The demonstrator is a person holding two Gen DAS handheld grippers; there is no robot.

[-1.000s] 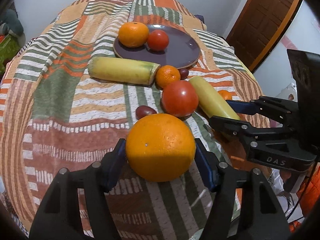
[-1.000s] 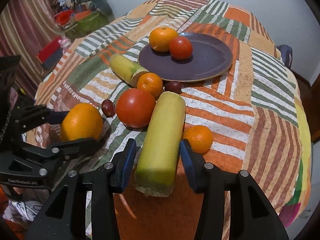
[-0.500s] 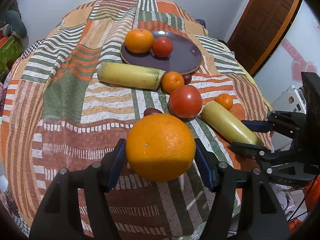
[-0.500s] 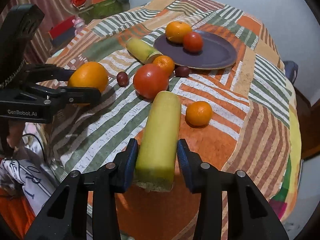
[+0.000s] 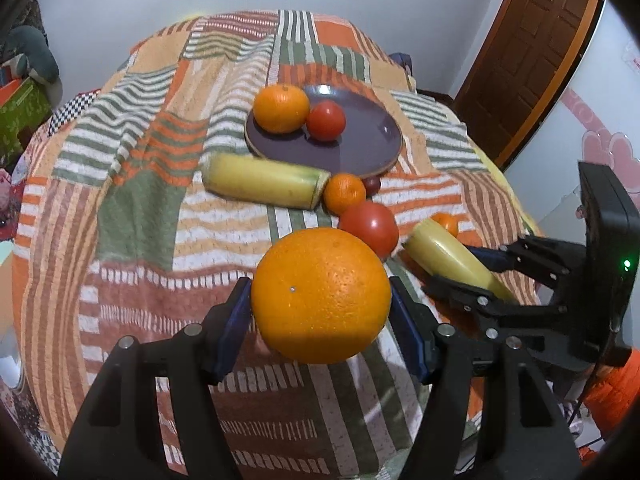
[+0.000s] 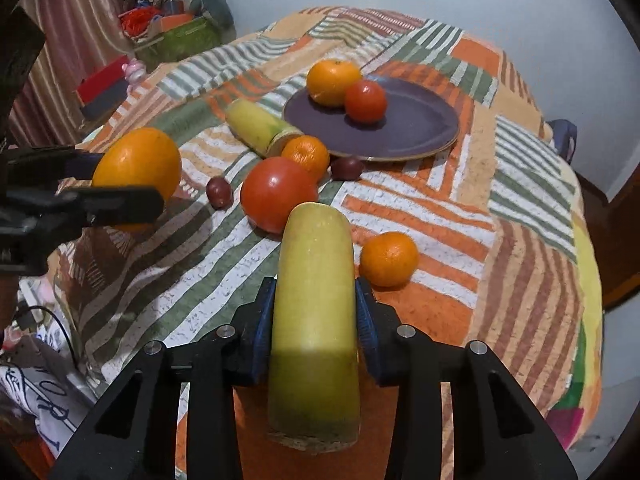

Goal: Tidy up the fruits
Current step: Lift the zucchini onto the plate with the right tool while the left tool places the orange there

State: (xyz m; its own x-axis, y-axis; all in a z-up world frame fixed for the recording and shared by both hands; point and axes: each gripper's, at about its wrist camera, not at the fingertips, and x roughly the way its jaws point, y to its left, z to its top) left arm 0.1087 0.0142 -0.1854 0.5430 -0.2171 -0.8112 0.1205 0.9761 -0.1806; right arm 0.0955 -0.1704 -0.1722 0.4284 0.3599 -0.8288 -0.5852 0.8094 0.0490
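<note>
My left gripper (image 5: pixel 320 312) is shut on a large orange (image 5: pixel 321 295) and holds it above the cloth; the orange also shows in the right wrist view (image 6: pixel 138 168). My right gripper (image 6: pixel 315 322) is shut on a yellow-green cane piece (image 6: pixel 316 316), lifted off the table; it also shows in the left wrist view (image 5: pixel 448 258). A purple plate (image 5: pixel 360 148) at the far middle holds an orange (image 5: pixel 282 108) and a small tomato (image 5: pixel 326 120). A second cane piece (image 5: pixel 264 180), a small mandarin (image 5: pixel 344 193), a big tomato (image 5: pixel 370 226) and another mandarin (image 6: pixel 389 258) lie on the cloth.
Two dark plums (image 6: pixel 219 191) (image 6: pixel 346 168) lie near the big tomato. The striped patchwork cloth (image 5: pixel 140 208) covers a round table. A wooden door (image 5: pixel 532 56) stands at the right. Boxes and clutter (image 6: pixel 160 36) sit beyond the table's left side.
Both grippers have risen and drawn back from the table with their fruit, so the plate and the loose fruit look farther off. The right gripper's cane piece has lifted clear of the big tomato.
</note>
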